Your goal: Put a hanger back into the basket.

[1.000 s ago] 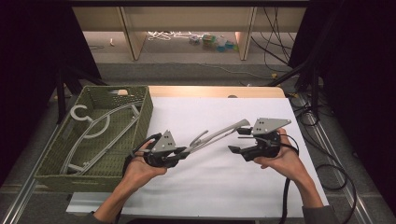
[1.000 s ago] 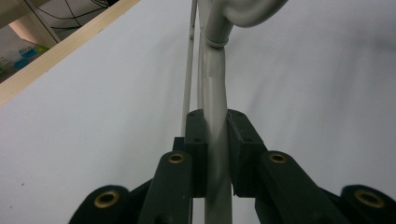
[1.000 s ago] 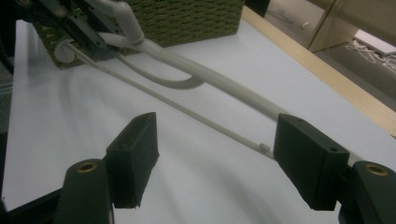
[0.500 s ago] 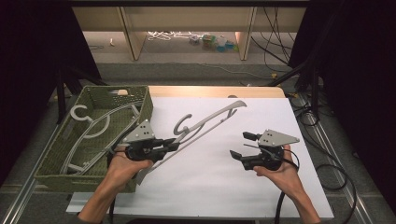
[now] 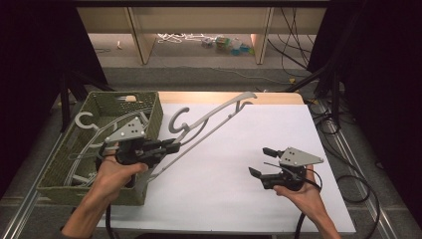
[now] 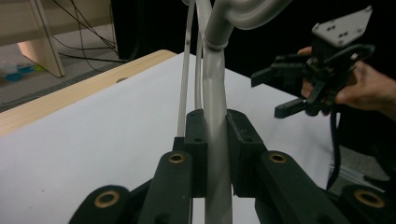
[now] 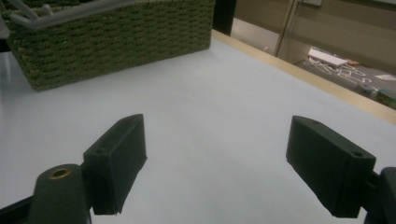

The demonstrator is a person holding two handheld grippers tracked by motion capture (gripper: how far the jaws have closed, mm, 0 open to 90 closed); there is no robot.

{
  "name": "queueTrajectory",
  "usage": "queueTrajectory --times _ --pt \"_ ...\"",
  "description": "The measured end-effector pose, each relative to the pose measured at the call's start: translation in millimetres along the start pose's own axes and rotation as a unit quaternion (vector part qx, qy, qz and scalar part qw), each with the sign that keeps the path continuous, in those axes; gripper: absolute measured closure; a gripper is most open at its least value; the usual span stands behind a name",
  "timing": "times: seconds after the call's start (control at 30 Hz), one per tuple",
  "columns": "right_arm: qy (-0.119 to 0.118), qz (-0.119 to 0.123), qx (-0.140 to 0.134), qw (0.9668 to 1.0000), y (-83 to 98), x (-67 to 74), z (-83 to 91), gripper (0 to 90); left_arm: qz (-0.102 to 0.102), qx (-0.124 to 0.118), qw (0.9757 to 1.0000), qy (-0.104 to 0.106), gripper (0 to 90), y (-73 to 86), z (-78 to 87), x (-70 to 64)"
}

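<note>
White table [image 5: 239, 164], green woven basket [image 5: 149, 112] holding more hangers. Left gripper [image 5: 166, 147] clamped on grey hanger [image 5: 214, 117], lifted just beside basket, probably heading in; not yet dropped. Right gripper [image 5: 261, 162] empty, jaws wide apart.

Looks like a lab/test rig: white-covered table [image 5: 239, 164] w/ wood far edge, black drapes both sides, loose cables [image 5: 298, 30] on floor, bare wooden shelving [image 5: 144, 30] behind.
</note>
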State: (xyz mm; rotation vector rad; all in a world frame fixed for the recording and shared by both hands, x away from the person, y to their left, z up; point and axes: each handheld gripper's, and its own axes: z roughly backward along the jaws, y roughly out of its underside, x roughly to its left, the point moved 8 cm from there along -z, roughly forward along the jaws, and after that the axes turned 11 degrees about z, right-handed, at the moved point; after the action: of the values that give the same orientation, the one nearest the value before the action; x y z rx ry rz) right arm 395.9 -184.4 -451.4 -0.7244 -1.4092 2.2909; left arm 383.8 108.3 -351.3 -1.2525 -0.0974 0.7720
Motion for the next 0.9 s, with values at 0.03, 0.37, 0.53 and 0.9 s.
queueTrajectory --times 0.03,0.37,0.53,0.9 --pt "0.005 0.000 0.006 1.0000 2.6 0.0 0.5 20.9 0.005 -0.001 1.0000 0.002 79.7 -1.5 1.9 -0.8" --pt "0.000 -0.004 0.015 0.9999 11.6 2.2 2.6 21.0 0.044 -0.016 0.9976 0.052 79.7 -23.2 27.4 -21.1" --pt "-0.007 0.002 0.017 0.9998 12.1 4.8 3.0 21.0 0.038 -0.016 0.9981 0.046 79.7 -31.7 39.2 -24.1" --pt "-0.013 0.008 0.022 0.9996 13.5 7.9 6.9 20.7 0.058 -0.027 0.9979 -0.009 79.7 -45.7 70.0 18.9"
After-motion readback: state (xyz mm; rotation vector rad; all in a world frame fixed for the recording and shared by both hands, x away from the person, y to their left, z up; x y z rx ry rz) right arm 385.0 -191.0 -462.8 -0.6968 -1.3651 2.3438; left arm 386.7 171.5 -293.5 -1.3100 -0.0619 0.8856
